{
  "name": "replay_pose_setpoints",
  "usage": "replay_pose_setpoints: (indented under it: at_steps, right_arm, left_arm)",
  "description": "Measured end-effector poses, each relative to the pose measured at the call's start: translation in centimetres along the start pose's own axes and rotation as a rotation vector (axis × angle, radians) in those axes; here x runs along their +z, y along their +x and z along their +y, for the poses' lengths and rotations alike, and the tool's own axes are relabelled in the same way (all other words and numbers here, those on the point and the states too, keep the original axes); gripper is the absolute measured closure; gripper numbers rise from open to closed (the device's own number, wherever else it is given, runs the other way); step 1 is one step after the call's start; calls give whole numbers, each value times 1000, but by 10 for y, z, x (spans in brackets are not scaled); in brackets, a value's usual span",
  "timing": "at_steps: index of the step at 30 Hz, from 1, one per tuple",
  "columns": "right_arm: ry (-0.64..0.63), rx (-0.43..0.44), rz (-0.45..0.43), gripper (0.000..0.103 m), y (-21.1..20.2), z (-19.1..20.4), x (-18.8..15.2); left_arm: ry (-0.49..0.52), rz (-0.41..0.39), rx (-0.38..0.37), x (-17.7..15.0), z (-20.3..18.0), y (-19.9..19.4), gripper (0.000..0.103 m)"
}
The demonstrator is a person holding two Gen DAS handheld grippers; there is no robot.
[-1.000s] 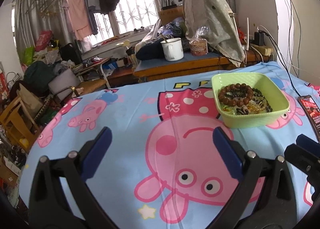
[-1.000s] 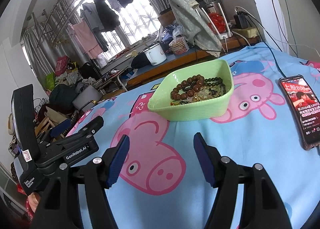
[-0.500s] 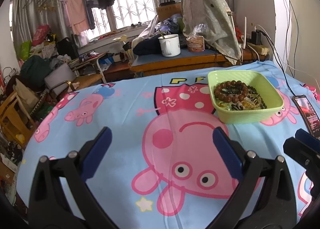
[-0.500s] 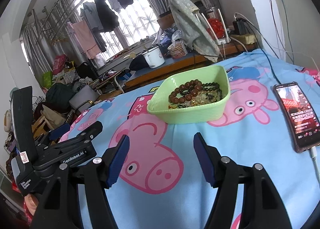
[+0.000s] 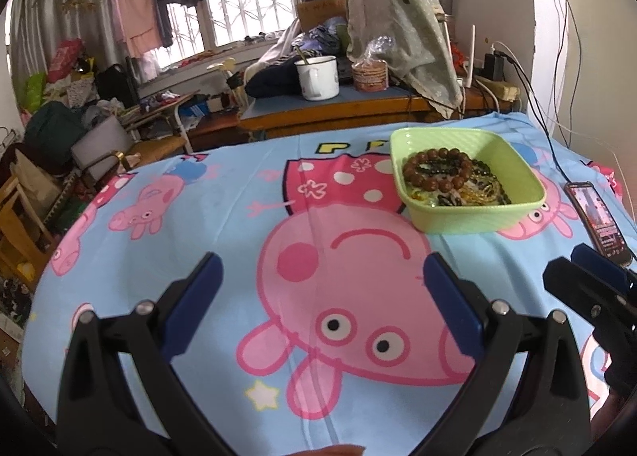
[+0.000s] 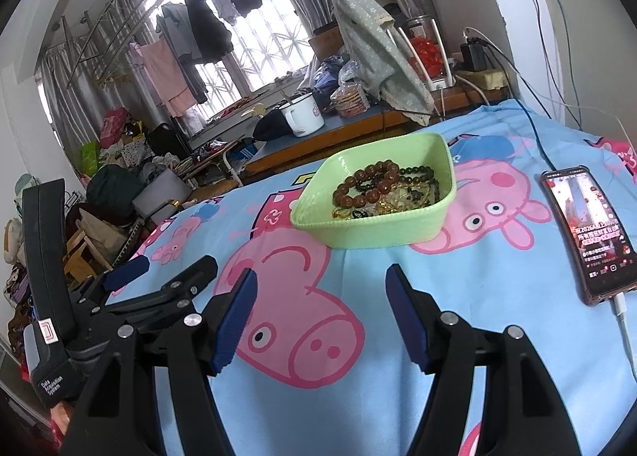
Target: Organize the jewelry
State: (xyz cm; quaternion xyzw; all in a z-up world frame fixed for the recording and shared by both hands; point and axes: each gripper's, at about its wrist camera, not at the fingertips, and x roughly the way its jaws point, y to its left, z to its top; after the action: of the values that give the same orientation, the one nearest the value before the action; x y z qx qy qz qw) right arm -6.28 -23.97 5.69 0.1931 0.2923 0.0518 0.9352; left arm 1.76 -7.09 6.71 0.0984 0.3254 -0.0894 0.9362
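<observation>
Sitting toward the far right corner of the bed, on the blue cartoon-pig sheet [image 5: 223,217], is the green basket [image 5: 473,217] heaped with jewelry, a brown bead bracelet [image 5: 436,169] lying on top of the darker strands and yellowish pieces. Both claws hover over the near edge with nothing in them: the left gripper [image 5: 318,277] spread wide, the right gripper [image 6: 320,289] parted a little less. A lit phone [image 6: 585,233] lies near the right edge, well apart from the basket.
</observation>
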Motion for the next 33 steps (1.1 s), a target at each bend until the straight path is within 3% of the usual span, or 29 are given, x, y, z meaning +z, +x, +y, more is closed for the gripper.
replay_pose_setpoints:
  at_steps: [13, 25, 33]
  right_arm:
    - [-28, -61, -34, 64, -6, 8, 0]
    - [-52, -168, -58, 62, -8, 13, 6]
    - [-150, -239, -93, 49, -20, 32, 20]
  left_arm:
    - [-14, -29, -63, 1, -3, -8, 6]
    - [-25, -37, -67, -1, 2, -12, 6]
    - [-59, -50, -59, 1, 9, -16, 6]
